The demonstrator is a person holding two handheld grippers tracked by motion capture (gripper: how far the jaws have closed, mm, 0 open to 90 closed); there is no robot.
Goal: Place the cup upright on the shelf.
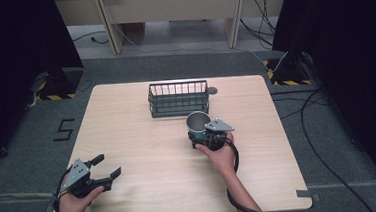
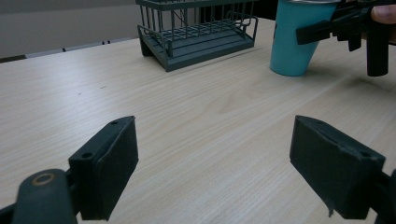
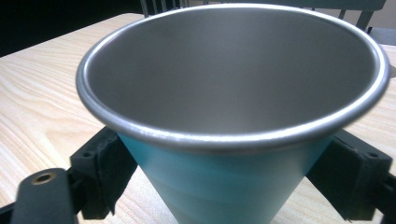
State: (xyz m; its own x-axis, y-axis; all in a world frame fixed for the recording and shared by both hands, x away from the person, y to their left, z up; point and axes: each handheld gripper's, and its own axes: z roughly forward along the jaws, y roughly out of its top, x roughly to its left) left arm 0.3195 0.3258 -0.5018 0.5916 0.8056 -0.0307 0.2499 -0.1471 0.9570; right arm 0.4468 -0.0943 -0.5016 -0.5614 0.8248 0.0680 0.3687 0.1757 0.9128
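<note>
In the high view, a tapered teal cup (image 1: 198, 125) with a steel rim is being straddled by the right gripper (image 1: 209, 138) mid-worktop, before a wire basket (image 1: 178, 98). In the left gripper view, the left gripper (image 2: 215, 168) is being held released above pale woodgrain near the front-left corner. In the right gripper view, the cup's smooth wall is being flanked by padded jaws; contact cannot be told.

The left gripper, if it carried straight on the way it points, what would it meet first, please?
Probably bare wooden table; farther along that line stands the dark wire basket, slightly left of centre, though depth is hard to judge.
</note>
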